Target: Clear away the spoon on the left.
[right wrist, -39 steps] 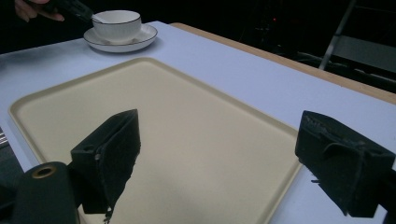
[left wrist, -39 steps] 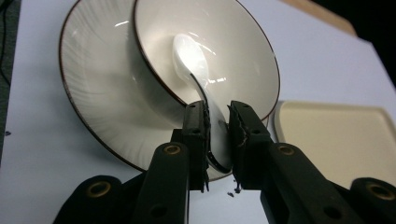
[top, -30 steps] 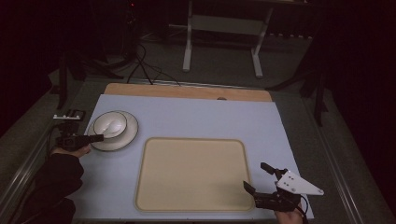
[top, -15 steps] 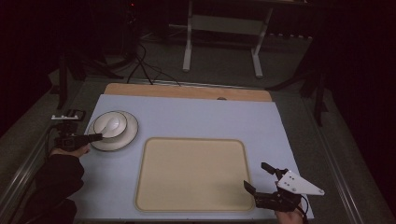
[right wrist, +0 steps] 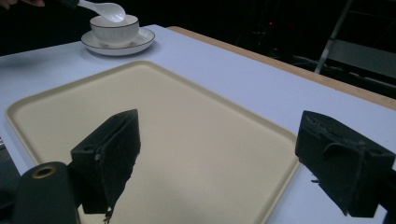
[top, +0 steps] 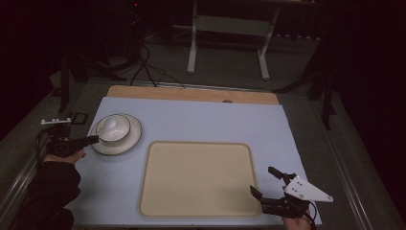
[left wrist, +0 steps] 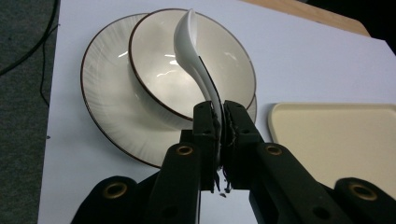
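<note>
Dark floor and metal stand legs surround our pale blue table (top: 201, 120), with a wooden strip along its far edge. From the high view, at about nine o'clock on the table, our left gripper (top: 91, 139) has its jaws clamped together on the handle of a white spoon (left wrist: 194, 51). In the left gripper view the spoon's handle runs up from between the pads, and its scoop hangs over a white bowl (left wrist: 154, 79) with a dark rim. That bowl sits on a matching saucer (left wrist: 105, 112). In the right gripper view the spoon's scoop appears lifted just above the bowl's rim. A cream tray (top: 196, 179) lies at the table's centre, toward six o'clock. At about five o'clock our right gripper (top: 265, 182) rests beside the tray's corner, jaws wide apart and holding nothing.
</note>
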The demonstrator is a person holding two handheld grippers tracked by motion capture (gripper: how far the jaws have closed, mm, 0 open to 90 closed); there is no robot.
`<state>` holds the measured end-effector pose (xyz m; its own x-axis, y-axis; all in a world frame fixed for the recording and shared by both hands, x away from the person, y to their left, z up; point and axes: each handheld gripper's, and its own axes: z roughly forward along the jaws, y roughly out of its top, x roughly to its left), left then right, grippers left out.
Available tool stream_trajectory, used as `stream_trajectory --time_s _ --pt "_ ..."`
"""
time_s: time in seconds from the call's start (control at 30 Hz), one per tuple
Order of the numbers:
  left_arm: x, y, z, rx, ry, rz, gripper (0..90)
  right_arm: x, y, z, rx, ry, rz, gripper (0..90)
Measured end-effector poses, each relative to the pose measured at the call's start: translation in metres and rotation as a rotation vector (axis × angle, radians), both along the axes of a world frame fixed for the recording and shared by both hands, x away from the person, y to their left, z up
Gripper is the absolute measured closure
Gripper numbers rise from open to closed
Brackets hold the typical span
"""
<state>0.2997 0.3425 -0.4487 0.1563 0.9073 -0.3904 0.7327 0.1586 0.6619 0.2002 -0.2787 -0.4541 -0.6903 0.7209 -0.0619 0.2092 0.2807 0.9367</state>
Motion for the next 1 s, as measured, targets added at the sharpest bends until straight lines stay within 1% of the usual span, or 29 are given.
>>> stream_trajectory --time_s 0.17,0.23,0.3,0.37,0.43,0.47,0.53,0.63,0.7,0.8,0.83,0.93,0.97,1.0 --pt "-0.006 -0.005 0.011 0.019 -0.018 -0.006 85.1 0.000 0.000 0.000 0.001 0.002 -0.002 14.0" --pt "-0.008 -0.008 0.016 0.021 -0.026 -0.011 85.1 0.001 0.000 0.000 0.000 0.002 -0.001 14.0" --pt "-0.011 -0.010 0.021 0.023 -0.040 0.000 85.1 0.001 0.000 0.000 0.000 0.002 -0.002 14.0" --pt "-0.013 -0.011 0.024 0.016 -0.050 0.009 85.1 0.001 0.000 0.000 0.000 0.002 -0.002 14.0" --pt "-0.015 -0.014 0.027 0.015 -0.052 0.007 85.1 0.000 0.000 0.000 0.002 0.001 -0.003 14.0" --pt "-0.016 -0.016 0.028 0.021 -0.057 0.011 85.1 0.000 -0.001 0.000 0.003 0.002 -0.004 14.0" --pt "-0.018 -0.019 0.030 0.028 -0.056 0.001 85.1 0.001 -0.001 0.000 0.003 0.003 -0.004 14.0" --pt "-0.019 -0.022 0.031 0.026 -0.058 0.003 85.1 0.001 -0.001 -0.001 0.005 0.008 -0.004 14.0" --pt "-0.021 -0.024 0.031 0.022 -0.070 0.011 85.1 0.001 0.000 -0.001 0.006 0.008 -0.005 14.0" --pt "-0.022 -0.027 0.033 0.021 -0.072 0.003 85.1 0.001 -0.001 0.000 0.006 0.005 -0.007 14.0" --pt "-0.023 -0.032 0.034 0.032 -0.076 -0.006 85.1 0.001 -0.001 0.000 0.007 0.006 -0.008 14.0" --pt "-0.026 -0.038 0.036 0.036 -0.083 -0.015 85.1 0.001 -0.001 0.000 0.010 0.006 -0.010 14.0" --pt "-0.027 -0.040 0.037 0.027 -0.088 -0.016 85.1 0.001 -0.001 0.000 0.010 0.005 -0.010 14.0" --pt "-0.027 -0.042 0.037 0.029 -0.084 -0.027 85.1 0.001 -0.001 0.000 0.011 0.004 -0.010 14.0"
